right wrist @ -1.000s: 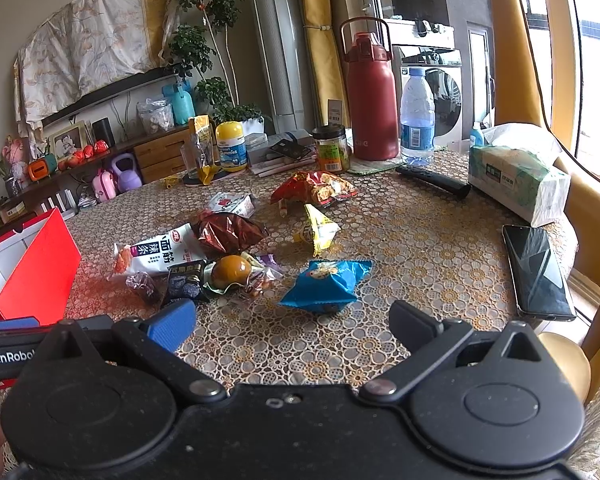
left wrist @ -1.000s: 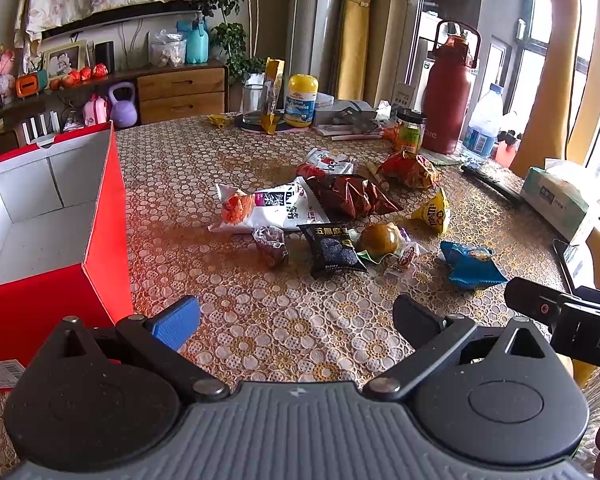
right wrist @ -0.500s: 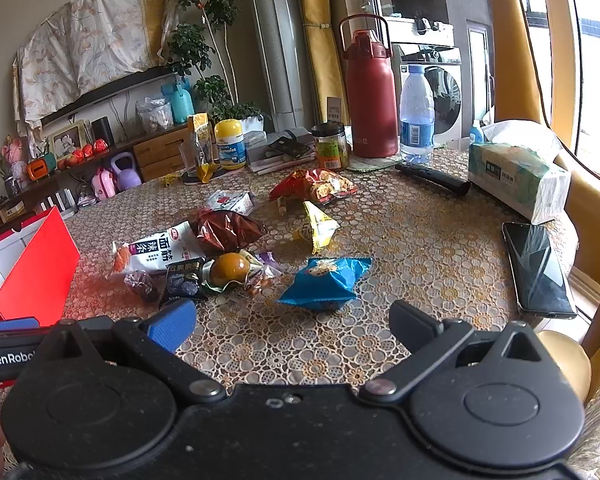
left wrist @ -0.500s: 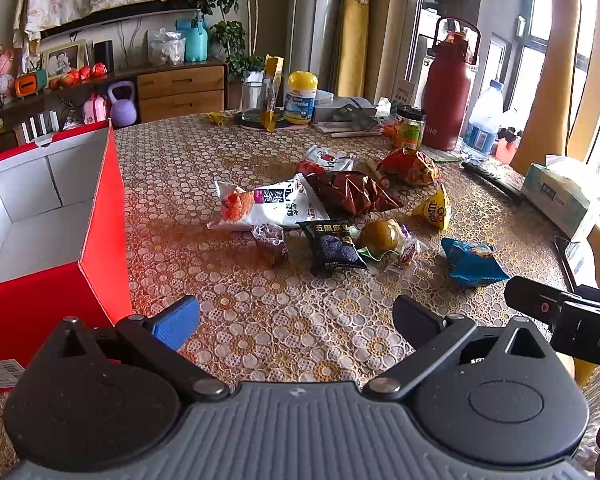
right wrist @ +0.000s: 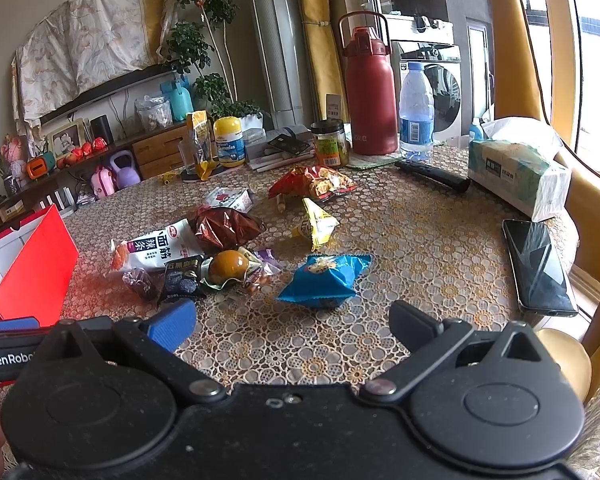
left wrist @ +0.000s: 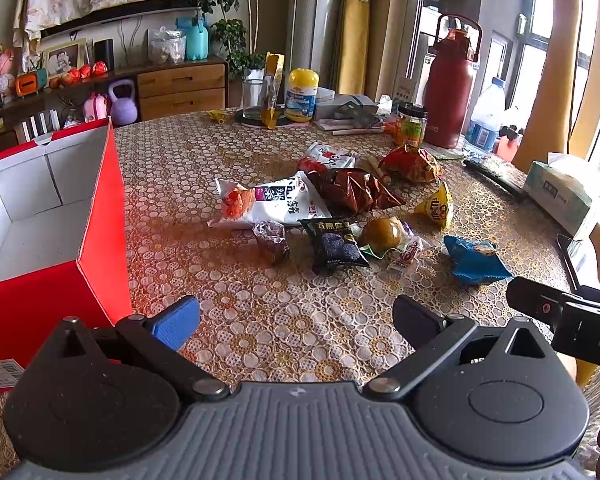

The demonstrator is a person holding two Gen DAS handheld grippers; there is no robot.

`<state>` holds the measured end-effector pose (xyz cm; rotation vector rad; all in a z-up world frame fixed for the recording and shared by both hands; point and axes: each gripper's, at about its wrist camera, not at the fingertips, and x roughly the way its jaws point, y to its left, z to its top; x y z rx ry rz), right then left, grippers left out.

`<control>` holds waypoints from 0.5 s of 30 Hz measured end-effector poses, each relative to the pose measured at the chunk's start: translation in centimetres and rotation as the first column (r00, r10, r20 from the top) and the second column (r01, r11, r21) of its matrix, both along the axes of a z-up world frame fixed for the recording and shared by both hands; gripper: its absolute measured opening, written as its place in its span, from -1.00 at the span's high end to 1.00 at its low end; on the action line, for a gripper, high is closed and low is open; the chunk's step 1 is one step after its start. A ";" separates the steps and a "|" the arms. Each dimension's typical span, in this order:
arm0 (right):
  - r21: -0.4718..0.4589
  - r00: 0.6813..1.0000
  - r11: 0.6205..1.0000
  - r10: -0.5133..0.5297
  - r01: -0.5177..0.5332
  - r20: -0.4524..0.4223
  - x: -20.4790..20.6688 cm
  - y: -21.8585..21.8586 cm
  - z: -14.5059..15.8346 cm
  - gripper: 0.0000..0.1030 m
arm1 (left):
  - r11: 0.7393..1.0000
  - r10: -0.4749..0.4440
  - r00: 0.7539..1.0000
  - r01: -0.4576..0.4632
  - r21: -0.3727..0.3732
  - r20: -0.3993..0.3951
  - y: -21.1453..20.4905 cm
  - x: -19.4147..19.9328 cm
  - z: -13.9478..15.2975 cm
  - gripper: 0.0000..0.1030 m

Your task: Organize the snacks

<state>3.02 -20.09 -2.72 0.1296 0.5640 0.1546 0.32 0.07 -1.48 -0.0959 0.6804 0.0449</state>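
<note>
While both tools hover above the near edge of the desk [left wrist: 300, 344], we judge the task to be at its first step: no snack is yet in the red box [left wrist: 52, 208], whose white inside shows bare.

The left tool [left wrist: 296, 316] is released, fingers spread wide, holding nothing. The right tool [right wrist: 292, 316] is likewise released and holds nothing.

The snacks lie loose in a cluster around the middle of the desk. The blue pack [right wrist: 324, 276] lies nearest the right tool, a little apart from the others. The black pack [left wrist: 334, 244] lies nearest the left tool, touching the round yellow snack [left wrist: 382, 234]. Behind them lie the white bag [left wrist: 272, 202], the brown bag [left wrist: 352, 190] overlapping it, and the yellow pouch [left wrist: 438, 206]. The box stands open at the left edge of the desk, well apart from the cluster.

For the next move we would lower the right tool over the blue pack, centre the fingers on its puffed middle, and close gently; the film is slippery and will crumple. The carry then crosses the cluster to the box.
</note>
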 end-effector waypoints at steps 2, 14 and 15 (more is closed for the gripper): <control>0.000 1.000 1.000 -0.002 0.002 -0.005 0.2 0.0 -0.2 -1.00 | 1.000 0.002 1.000 -0.002 0.003 -0.001 0.0 0.3 -0.1 -1.00; 0.005 1.000 1.000 -0.011 0.012 -0.027 0.7 -0.3 -0.7 -1.00 | 1.000 0.023 1.000 -0.023 0.003 -0.003 0.4 2.3 -0.1 -1.00; 0.005 0.999 1.000 -0.013 0.013 -0.030 0.8 -0.4 -0.7 -1.00 | 1.000 0.029 1.000 -0.029 0.004 -0.001 0.4 2.5 -0.1 -1.00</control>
